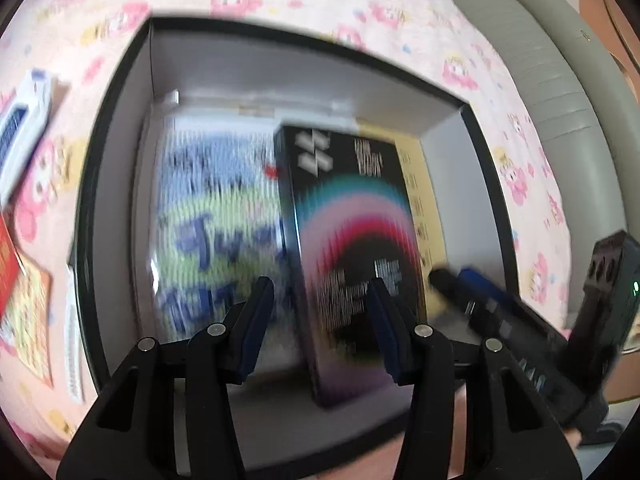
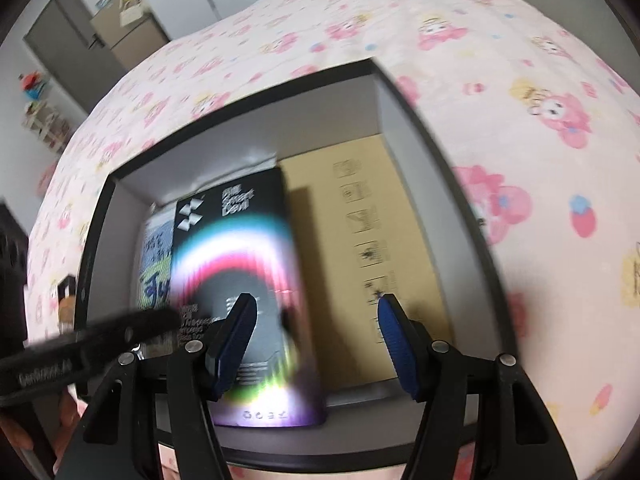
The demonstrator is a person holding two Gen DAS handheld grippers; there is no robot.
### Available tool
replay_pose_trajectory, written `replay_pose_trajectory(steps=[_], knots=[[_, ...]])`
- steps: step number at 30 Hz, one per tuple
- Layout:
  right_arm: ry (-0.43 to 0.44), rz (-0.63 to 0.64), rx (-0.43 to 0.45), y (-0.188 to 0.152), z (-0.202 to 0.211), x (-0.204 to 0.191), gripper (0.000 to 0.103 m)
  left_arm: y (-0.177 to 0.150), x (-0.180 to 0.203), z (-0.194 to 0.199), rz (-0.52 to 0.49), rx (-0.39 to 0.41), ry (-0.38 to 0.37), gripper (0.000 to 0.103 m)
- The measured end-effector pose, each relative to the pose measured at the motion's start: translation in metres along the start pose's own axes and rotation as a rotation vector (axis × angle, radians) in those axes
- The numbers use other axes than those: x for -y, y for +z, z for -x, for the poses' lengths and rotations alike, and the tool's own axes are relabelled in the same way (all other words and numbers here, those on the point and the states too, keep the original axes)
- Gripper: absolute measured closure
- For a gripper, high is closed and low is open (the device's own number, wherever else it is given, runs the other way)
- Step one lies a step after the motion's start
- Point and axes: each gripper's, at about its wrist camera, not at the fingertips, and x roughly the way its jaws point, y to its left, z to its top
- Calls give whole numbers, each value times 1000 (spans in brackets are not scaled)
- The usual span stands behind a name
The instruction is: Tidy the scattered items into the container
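Observation:
A black-rimmed box [image 1: 100, 184] with white inner walls lies on a pink cartoon-print sheet. Inside it, side by side, are a blue and green packet [image 1: 216, 220], a black box with a rainbow arc [image 1: 344, 216] and a tan cardboard box [image 1: 424, 200]. My left gripper [image 1: 320, 284] hovers open over the black box, holding nothing. My right gripper [image 2: 316, 300] is also open above the container [image 2: 440, 152], over the black box [image 2: 236, 248] and the tan box [image 2: 360, 240]. The frames are blurred by motion.
Left of the container on the sheet lie a white and blue box [image 1: 20, 140], a red packet [image 1: 6, 272], a yellow packet [image 1: 28, 328] and a white strip [image 1: 74, 340]. A grey padded edge [image 1: 560, 80] runs at the right. A door [image 2: 72, 40] and shelves stand behind.

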Motion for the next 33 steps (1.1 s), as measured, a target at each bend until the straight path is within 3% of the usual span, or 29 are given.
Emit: replay_pose_trajectory(steps=[9,13,18,22,29,33], knots=[[-18,16,14,-1,1,-4,44,-3,6,0,-28,51,123,63],[-18,21,26,-2,4,-6,44,4,9,-17,-18,12,70,68],[-17,27,41,-3,8,-7,44,7,16,-16,-33,8,-8,64],[0,67,49,-5,9,-18,44,3,8,-1,-53,58,34,63],[61,233,97,-12,17,-57,44,5,-13,21,9,104,19,63],[66,303,35,-15,1,-71,44,4,-13,28,5,123,7,59]])
